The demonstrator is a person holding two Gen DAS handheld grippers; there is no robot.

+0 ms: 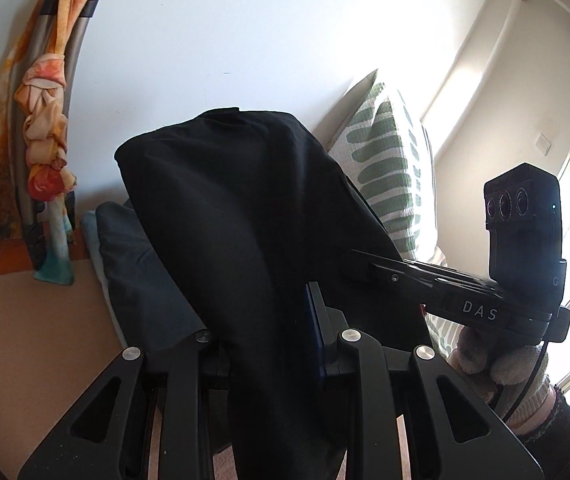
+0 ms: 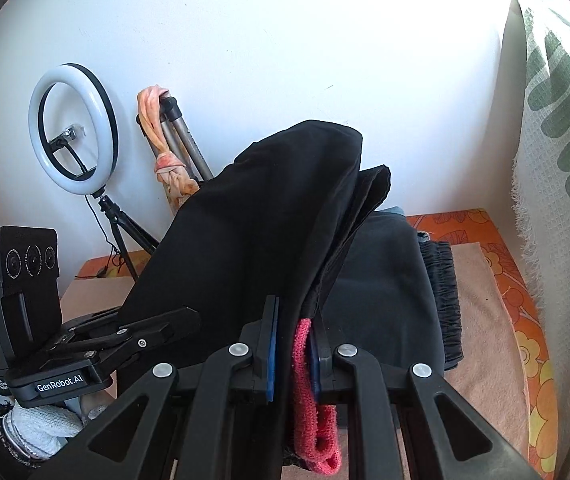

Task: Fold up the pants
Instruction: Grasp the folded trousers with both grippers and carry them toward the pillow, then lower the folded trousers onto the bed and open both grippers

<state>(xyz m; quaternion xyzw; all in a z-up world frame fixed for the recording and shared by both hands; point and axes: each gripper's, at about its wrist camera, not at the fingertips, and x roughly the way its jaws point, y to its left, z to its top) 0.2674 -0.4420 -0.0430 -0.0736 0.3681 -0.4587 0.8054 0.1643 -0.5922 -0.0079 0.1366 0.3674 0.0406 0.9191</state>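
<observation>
Left hand-held gripper (image 1: 269, 344) and right (both clamped) hold pants (image 1: 245, 216) draped upward.

the left gripper (image 1: 285, 332) is matte black, its linkage arms pierced by triangular cut-outs and pinned with round silver screws; a blue pad lines the inner face of one finger (image 1: 312, 336). the right gripper (image 2: 291, 344) is built alike, with blue pads on both fingers (image 2: 271, 344). seen from the left wrist camera, the right unit carries a black camera block (image 1: 523, 220) with three round lenses and white "das" lettering on its base, a black cable trailing below. seen from the right wrist camera, the left unit shows the same three-lens block (image 2: 25, 272) and a white "genrobot.ai" label. both hands wear pale fuzzy gloves (image 1: 501, 364) with dark sleeves at the wrist.
</observation>
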